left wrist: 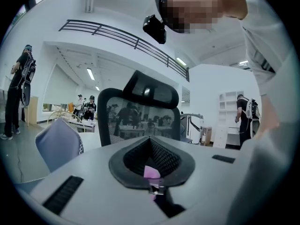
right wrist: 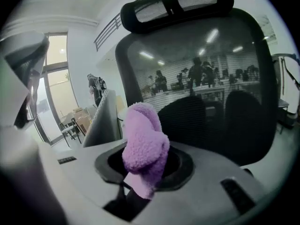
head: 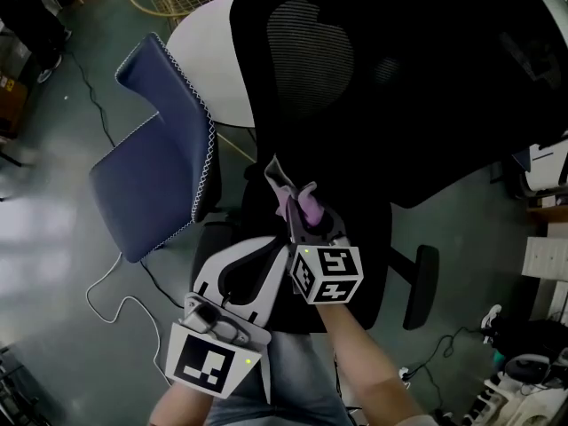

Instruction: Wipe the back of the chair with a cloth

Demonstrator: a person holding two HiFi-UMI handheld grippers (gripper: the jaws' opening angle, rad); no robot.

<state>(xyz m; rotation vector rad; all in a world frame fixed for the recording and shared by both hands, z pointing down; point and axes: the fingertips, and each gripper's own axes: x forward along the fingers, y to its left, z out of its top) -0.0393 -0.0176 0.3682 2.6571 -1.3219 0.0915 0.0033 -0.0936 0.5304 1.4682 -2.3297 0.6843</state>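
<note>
Open office hall: grey-green floor with a loose white cable trailing across it, white walls, a railed mezzanine overhead, several people standing far off. A white round table stands beyond a blue chair with pale stitched edging. Just beside these is a black office chair with a mesh back and a padded headrest; its back fills most of the right gripper view. The cloth is lilac, fluffy and bunched into a rounded wad that stands upright. The right hand-held gripper has its jaws clamped on the cloth's lower end, so the wad sticks out past the tips towards the chair's mesh back. In the head view the cloth sits low against the back, near the seat; whether it touches the mesh cannot be told. The left hand-held gripper is lower and to the left of the right one, near the person's lap, pointing at the same chair. Its jaws are drawn together, and a small pink scrap shows at their base.
</note>
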